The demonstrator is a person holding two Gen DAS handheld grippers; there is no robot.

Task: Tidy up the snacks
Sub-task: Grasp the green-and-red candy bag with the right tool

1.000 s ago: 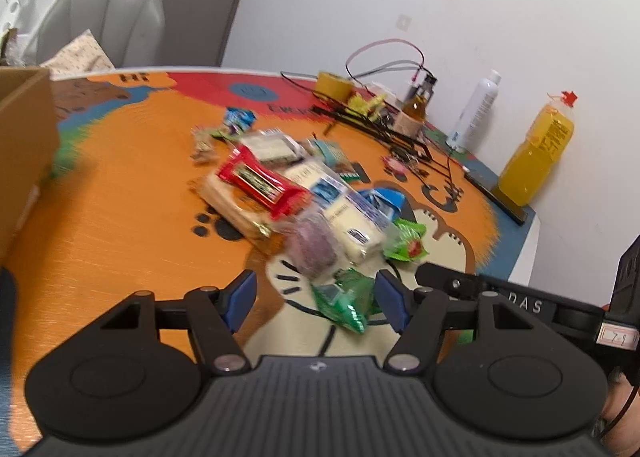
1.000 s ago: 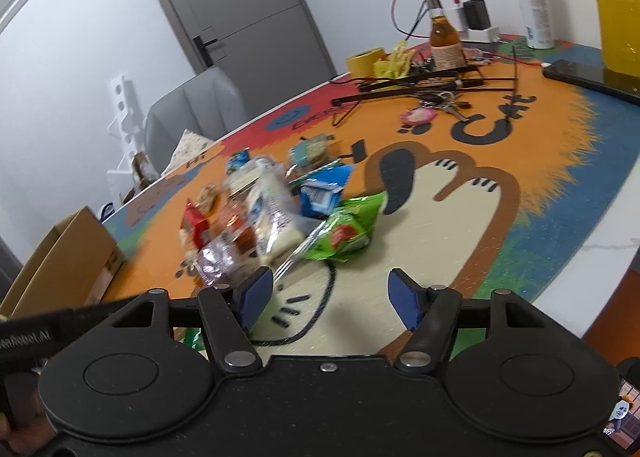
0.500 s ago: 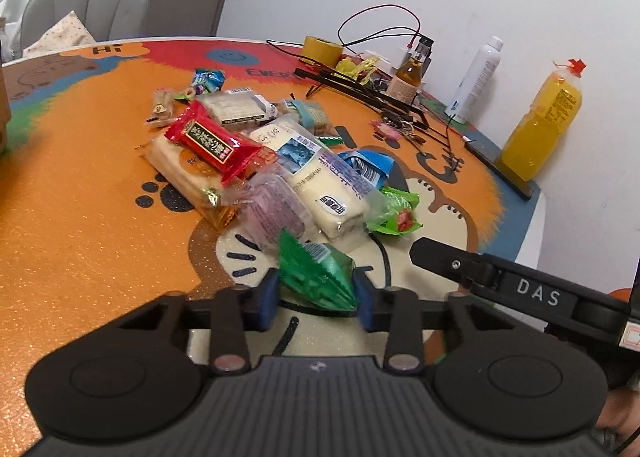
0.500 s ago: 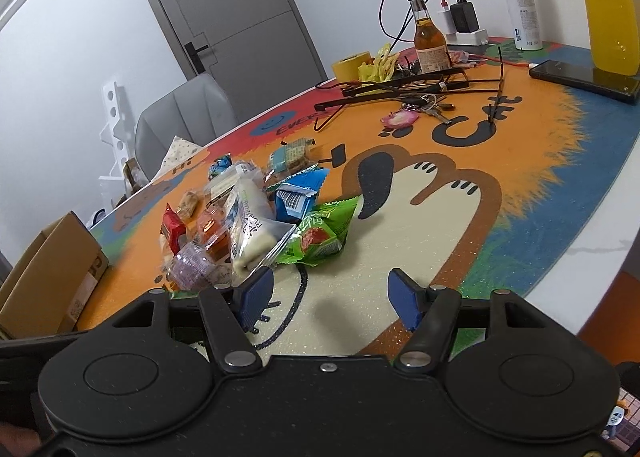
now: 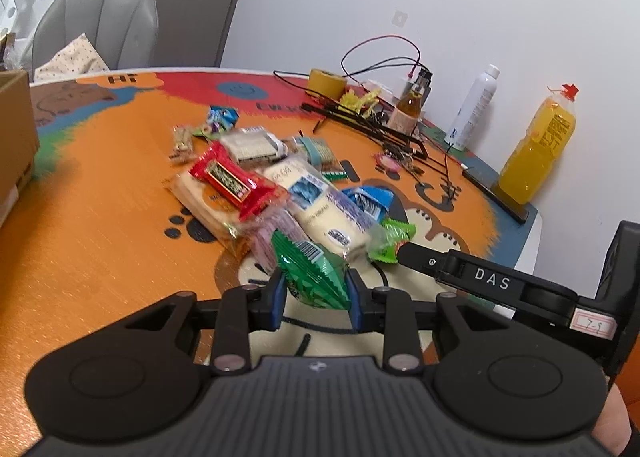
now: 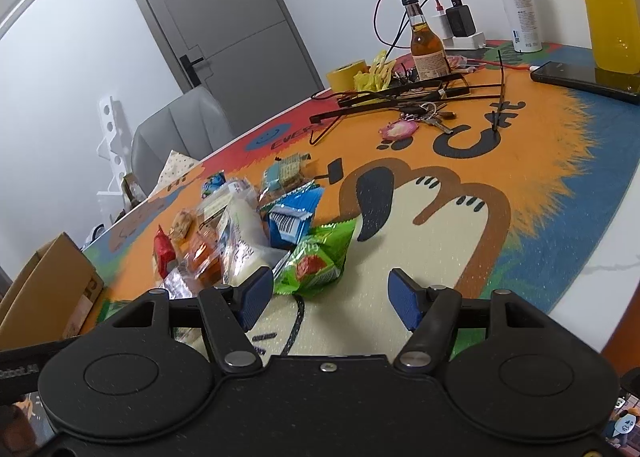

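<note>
Green foil packet is crinkling as my left gripper is closing on it. I'm squeezing gently, lifting straight. My right gripper is hanging half-open, empty.

Your left gripper is matt black plastic with ribbed blue pads, and its jaws are closing on a shiny, crinkly green foil packet. Low in the right wrist picture, your right gripper looks the same, with small shiny metal screws. The table mat is rough and sparkly. At the left edge sits a dull brown cardboard box. In the upper right, the orange bottle is smooth, clear plastic.
</note>
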